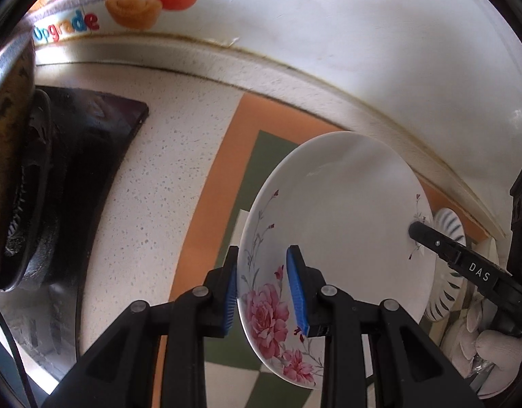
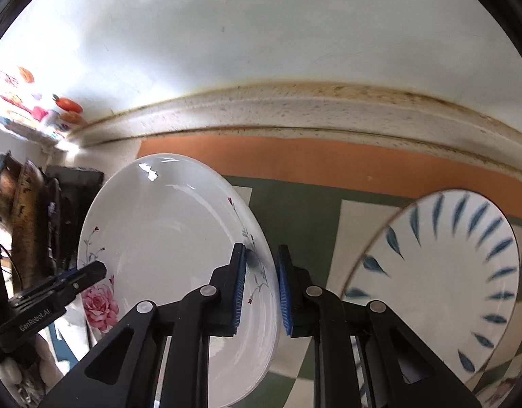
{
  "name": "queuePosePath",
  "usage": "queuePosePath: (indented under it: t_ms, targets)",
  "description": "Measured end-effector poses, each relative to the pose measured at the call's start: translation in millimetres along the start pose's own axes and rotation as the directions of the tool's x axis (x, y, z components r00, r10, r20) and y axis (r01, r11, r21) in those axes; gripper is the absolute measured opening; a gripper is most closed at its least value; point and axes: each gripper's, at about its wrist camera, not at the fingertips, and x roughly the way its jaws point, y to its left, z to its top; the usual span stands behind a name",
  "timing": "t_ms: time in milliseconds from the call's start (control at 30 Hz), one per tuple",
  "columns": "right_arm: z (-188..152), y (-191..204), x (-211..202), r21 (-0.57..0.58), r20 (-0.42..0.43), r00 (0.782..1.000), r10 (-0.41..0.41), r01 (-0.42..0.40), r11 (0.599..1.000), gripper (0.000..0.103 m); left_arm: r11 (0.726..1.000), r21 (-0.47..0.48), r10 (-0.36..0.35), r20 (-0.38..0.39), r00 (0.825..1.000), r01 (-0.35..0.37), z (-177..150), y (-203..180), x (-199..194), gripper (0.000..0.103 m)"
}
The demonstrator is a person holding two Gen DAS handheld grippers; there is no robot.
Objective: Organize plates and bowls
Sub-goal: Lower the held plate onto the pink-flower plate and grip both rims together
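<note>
Clearly, from the left wrist view, the left gripper (image 1: 261, 292) is clamped on the near rim of the white porcelain plate with pink roses (image 1: 339, 224), which hangs tilted above the orange-and-green checked mat (image 1: 227, 156); the right gripper (image 1: 414, 229) pinches the opposite rim. From the right wrist view, the right gripper's (image 2: 260, 289) blue pads (image 2: 240, 292) squeeze that rim, with the blue-leaf patterned plate (image 2: 441, 272) to their right. Best to keep both hands level and moving together, so the slick rim does not twist or slide out.
</note>
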Motion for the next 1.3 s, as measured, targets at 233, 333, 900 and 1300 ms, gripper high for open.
queuePosePath:
  t_ms: [233, 333, 900, 1300]
  targets:
    - [-30, -18, -57, 0.025, 0.053, 0.999, 0.013, -0.015, 1.000, 0.019, 0.998, 0.063, -0.021, 0.030, 0.999, 0.019, -25, -31, -39, 0.025]
    - [-52, -34, -90, 0.037, 0.071, 0.997, 0.013, -0.016, 0.999, 0.019, 0.995, 0.099, -0.025, 0.028, 0.999, 0.022, -37, -52, -54, 0.025]
    - [-218, -113, -147, 0.181, 0.062, 0.998, -0.031, 0.019, 0.983, 0.019, 0.967, 0.241, -0.055, -0.099, 0.994, 0.078, -157, -124, -35, 0.027]
    - [-295, -157, -127, 0.244, -0.018, 0.999, -0.031, 0.034, 0.969, 0.019, 0.951, 0.304, -0.003, -0.188, 0.982, 0.061, -202, -138, 4, 0.027]
